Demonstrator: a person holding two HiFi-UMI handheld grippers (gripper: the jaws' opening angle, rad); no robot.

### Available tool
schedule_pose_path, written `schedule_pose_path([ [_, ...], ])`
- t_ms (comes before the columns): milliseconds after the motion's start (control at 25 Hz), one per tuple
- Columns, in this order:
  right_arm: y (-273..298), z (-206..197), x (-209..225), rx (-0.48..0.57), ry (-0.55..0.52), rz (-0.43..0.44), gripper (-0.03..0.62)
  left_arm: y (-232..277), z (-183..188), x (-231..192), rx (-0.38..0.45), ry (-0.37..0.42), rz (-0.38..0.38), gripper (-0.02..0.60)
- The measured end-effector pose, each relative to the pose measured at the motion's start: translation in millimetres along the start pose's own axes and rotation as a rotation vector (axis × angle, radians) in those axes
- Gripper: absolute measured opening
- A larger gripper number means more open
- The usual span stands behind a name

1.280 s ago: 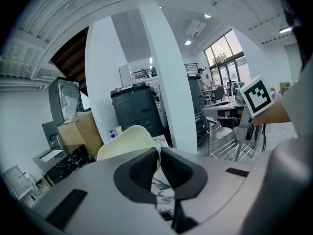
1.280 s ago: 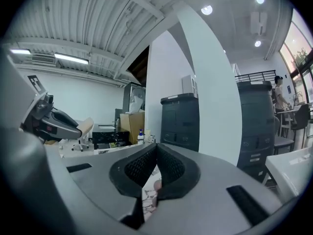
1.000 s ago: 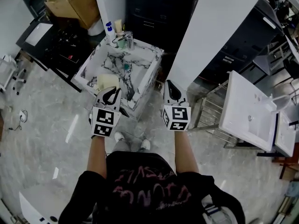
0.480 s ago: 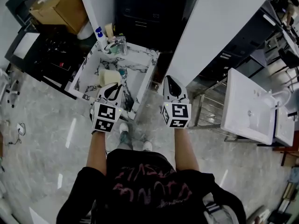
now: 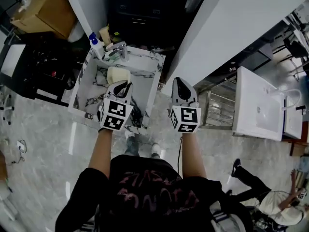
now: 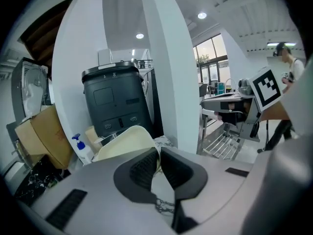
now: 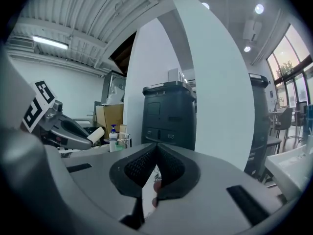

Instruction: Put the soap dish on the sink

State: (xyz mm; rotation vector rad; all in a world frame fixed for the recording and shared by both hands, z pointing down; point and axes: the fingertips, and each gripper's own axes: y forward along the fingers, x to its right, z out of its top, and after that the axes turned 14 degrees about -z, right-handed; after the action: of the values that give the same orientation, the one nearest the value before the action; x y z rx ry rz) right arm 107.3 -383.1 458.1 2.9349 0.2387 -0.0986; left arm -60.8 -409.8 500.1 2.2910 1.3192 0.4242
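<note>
The soap dish [image 5: 119,75] is a cream oval tray. My left gripper [image 5: 123,85] is shut on its near edge and holds it over the basin of the marble-patterned sink [image 5: 153,79], short of the faucet [image 5: 120,50]. In the left gripper view the soap dish [image 6: 124,141] sticks out to the left of the pinched jaws of the left gripper [image 6: 159,153]. My right gripper [image 5: 177,82] hangs to the right of the sink, beside the white pillar [image 5: 217,28]. The right gripper [image 7: 156,148] is shut with nothing in it.
A blue-capped pump bottle [image 5: 95,45] stands at the sink's back left, by the faucet. A dark cabinet [image 5: 140,8] is behind the sink and a cardboard box [image 5: 41,11] far left. A metal rack [image 5: 217,110] and a white basin [image 5: 256,112] stand on the right. A person [image 5: 270,202] crouches at lower right.
My left gripper has carried the soap dish farther over the sink, toward the faucet. The right gripper moved forward alongside the pillar. A person has come into view at lower right.
</note>
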Motion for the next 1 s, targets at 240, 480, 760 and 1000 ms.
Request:
schedule_pose_path([
  [240,30,-20,-1,-0.047,0.011,-0.052,0.014,54,-13,-23,-0.059,-0.001,-0.093,0.038],
  [480,48,-43,7,-0.094,0.006,-0.107,0.014,111,-33,-45,-0.14,-0.006,-0.16,0.038],
  [760,65,-72,28,-0.15,0.015,-0.174,0.014,172,-53,-61,-0.223,-0.013,-0.218,0.038],
  [1000,69,-92,39,-0.201,0.017,-0.206,0.014,212,-66,-61,-0.29,-0.015,-0.264,0.04],
])
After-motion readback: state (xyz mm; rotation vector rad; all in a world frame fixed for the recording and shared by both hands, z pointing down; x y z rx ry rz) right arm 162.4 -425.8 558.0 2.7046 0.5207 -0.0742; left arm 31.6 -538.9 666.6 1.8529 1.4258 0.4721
